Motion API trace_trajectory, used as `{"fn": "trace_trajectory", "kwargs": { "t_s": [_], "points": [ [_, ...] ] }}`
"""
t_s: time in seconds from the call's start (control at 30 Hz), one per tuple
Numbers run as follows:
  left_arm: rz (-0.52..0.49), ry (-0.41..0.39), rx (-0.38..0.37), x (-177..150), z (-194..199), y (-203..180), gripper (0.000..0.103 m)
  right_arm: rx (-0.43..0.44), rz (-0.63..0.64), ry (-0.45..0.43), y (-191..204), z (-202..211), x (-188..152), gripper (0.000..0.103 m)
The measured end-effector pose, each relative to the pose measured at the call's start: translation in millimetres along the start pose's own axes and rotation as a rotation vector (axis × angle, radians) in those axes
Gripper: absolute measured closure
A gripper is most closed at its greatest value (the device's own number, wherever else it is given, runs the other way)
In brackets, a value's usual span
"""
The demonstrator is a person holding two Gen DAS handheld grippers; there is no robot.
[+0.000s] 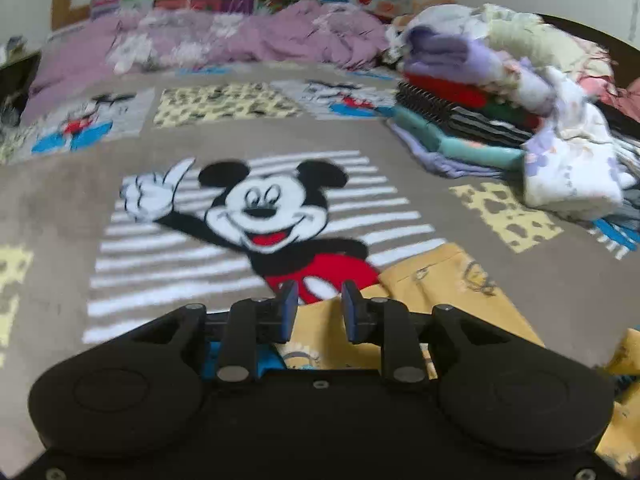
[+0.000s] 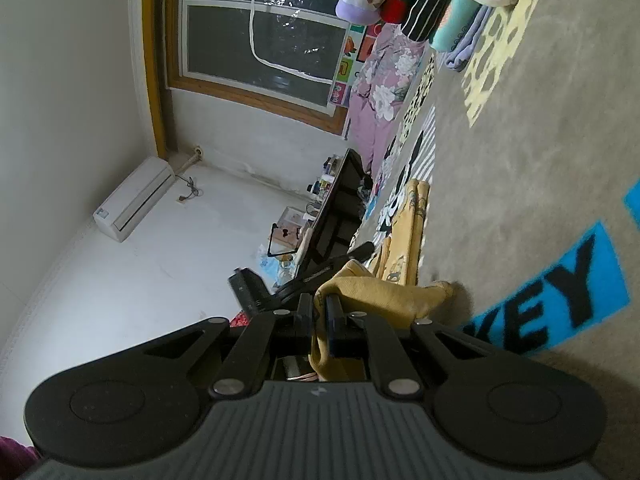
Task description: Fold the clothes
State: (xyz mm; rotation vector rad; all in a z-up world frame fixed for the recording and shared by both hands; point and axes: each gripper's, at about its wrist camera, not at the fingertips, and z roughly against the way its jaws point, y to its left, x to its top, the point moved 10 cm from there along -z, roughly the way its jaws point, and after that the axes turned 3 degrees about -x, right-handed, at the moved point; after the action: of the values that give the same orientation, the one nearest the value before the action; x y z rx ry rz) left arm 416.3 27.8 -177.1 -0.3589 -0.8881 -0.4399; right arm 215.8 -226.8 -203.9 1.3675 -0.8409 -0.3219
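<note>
Right tool point(image 2: 318, 312) pinches yellow garment point(image 2: 380, 290) edge, left tool point(image 1: 319, 304) opening with nothing between; keep your right pinch firm and lay fabric flat on bed point(image 1: 60, 208).

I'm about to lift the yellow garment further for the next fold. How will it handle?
Probably floppy: the yellow garment sags and bunches where the right gripper pinches it. Likely light, since a small pinch holds it. It may drag on the fuzzy blanket.
</note>
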Motion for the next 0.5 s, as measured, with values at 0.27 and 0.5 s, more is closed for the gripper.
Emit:
{"fn": "trace_trajectory", "kwargs": {
  "t_s": [0.27,0.5],
  "points": [
    [-0.116,0.114,-0.058,-17,-16,-34,0.082,-0.003,-0.004,0.005,0,-3,1,0.092],
    [0.114,0.057,-0.145,-10,-10,-15,0.102,-0.003,-0.005,0.004,2,-3,-1,0.092]
  ]
}}
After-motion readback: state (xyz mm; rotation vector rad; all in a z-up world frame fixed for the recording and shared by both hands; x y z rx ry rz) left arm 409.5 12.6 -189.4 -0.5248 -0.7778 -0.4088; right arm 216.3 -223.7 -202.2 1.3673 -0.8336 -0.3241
